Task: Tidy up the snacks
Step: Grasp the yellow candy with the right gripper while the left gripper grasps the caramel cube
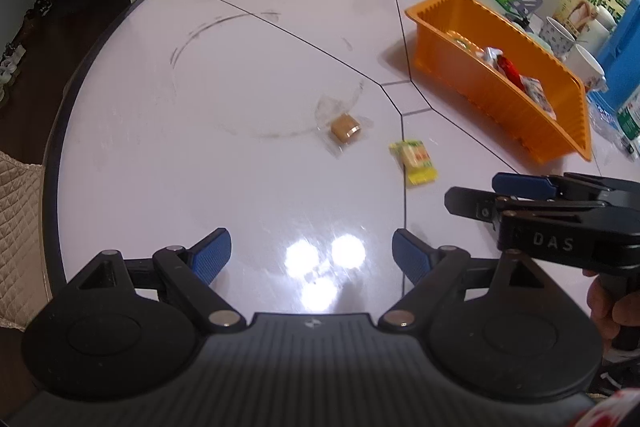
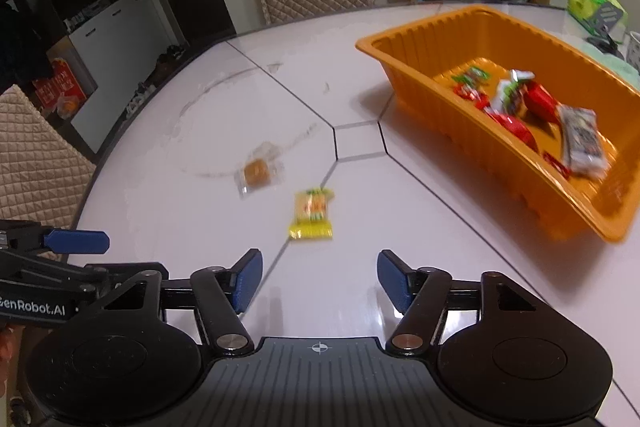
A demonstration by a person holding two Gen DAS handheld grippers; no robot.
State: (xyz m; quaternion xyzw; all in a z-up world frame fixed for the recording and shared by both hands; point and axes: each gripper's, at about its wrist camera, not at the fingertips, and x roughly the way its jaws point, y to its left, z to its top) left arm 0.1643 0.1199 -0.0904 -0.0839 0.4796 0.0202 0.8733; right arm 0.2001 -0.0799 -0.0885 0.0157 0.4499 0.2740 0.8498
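White table [image 1: 200, 107], two loose snacks (one yellow [image 1: 414, 163], one clear-wrapped [image 1: 345, 131]), both grippers' fingers [image 2: 250, 279] apart, empty.

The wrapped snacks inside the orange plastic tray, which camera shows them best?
The right wrist view: it looks down into the orange plastic tray, so the wrapped snacks lie spread across its floor, though slightly blurred. The left wrist view sees the tray from the side; its near wall hides most of the snacks, leaving only their tops.
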